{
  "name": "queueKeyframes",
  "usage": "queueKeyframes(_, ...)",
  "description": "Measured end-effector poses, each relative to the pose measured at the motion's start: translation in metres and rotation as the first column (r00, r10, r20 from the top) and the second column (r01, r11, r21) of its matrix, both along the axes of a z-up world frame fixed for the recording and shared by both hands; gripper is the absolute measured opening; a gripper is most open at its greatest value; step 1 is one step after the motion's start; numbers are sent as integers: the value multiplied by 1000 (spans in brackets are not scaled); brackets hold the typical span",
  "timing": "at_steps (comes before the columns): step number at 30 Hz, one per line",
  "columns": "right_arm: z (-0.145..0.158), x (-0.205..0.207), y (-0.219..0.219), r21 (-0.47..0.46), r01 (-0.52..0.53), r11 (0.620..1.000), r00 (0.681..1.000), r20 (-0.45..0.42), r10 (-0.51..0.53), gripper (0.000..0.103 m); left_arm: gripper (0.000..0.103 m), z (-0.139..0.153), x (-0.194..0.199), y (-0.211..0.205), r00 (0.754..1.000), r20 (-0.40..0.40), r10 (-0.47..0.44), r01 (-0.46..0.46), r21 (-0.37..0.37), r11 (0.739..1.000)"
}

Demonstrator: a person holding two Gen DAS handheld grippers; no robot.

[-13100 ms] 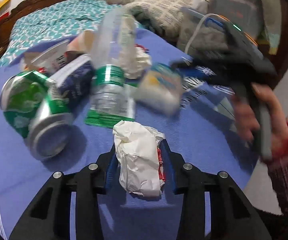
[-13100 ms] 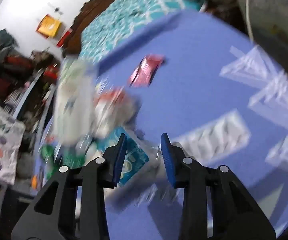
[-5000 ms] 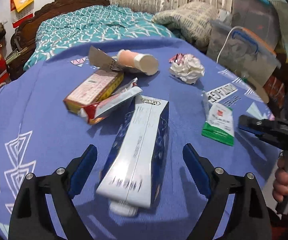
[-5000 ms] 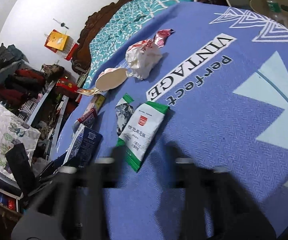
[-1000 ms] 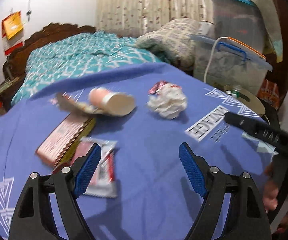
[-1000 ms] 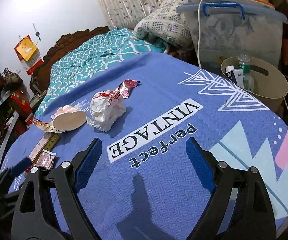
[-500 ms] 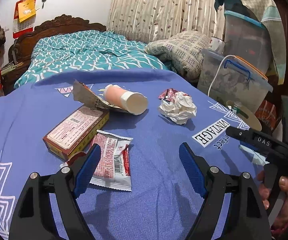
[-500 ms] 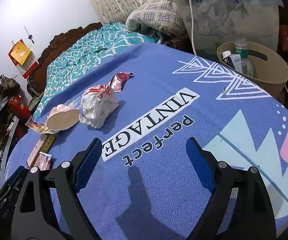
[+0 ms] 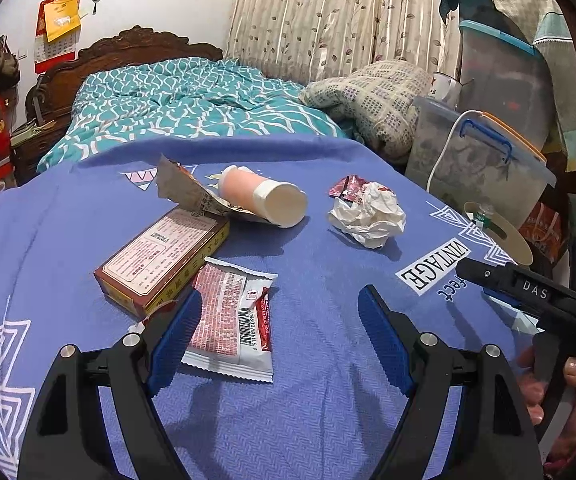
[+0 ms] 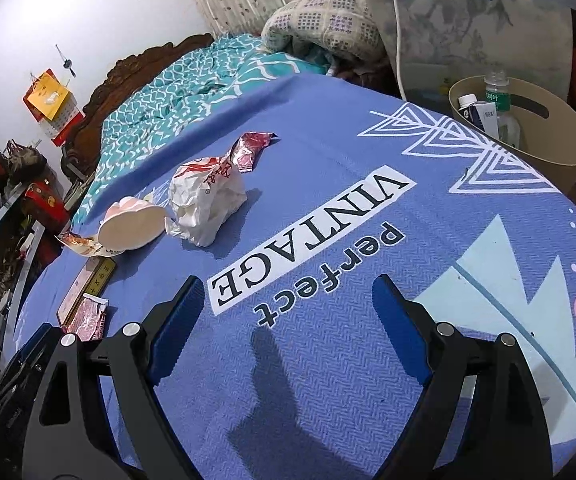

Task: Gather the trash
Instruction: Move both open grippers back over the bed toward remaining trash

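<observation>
Trash lies on a blue tablecloth. My left gripper is open and empty, with a red and white snack wrapper just ahead of its left finger. Behind that lie a maroon box, a torn wrapper, a pink paper cup on its side, a crumpled white paper ball and a small red foil wrapper. My right gripper is open and empty above the printed cloth; the paper ball, cup and foil wrapper lie ahead to its left.
A beige bin holding a bottle and a carton stands off the table's right edge. A lidded plastic storage box and a bed lie behind the table. The right gripper's body shows at the right of the left wrist view.
The left gripper has come closer to the snack wrapper and the box. The right gripper has shifted slightly forward over the cloth. Both stay open and empty.
</observation>
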State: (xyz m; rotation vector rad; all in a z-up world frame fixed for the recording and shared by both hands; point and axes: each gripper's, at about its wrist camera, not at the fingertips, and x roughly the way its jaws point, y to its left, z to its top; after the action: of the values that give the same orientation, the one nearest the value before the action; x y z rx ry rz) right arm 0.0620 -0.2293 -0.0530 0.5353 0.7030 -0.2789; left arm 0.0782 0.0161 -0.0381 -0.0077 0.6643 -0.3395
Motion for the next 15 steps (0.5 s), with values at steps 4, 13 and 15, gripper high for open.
queueKeyframes(4, 0, 0, 0, -1, -1, 1000, 1000, 3, 1, 86, 77, 0, -1, 0, 1000, -1, -4, 4, -3, 1000)
queueKeyframes(13, -1, 2, 4, 1, -31, 1000, 1000, 5, 31, 86, 77, 1, -1, 1, 1000, 5, 3, -3, -14, 1000)
queueKeyframes(15, -2, 3, 3, 8, -36, 999, 999, 3, 36, 86, 77, 1, 0, 2, 1000, 5, 4, -4, -17, 1000)
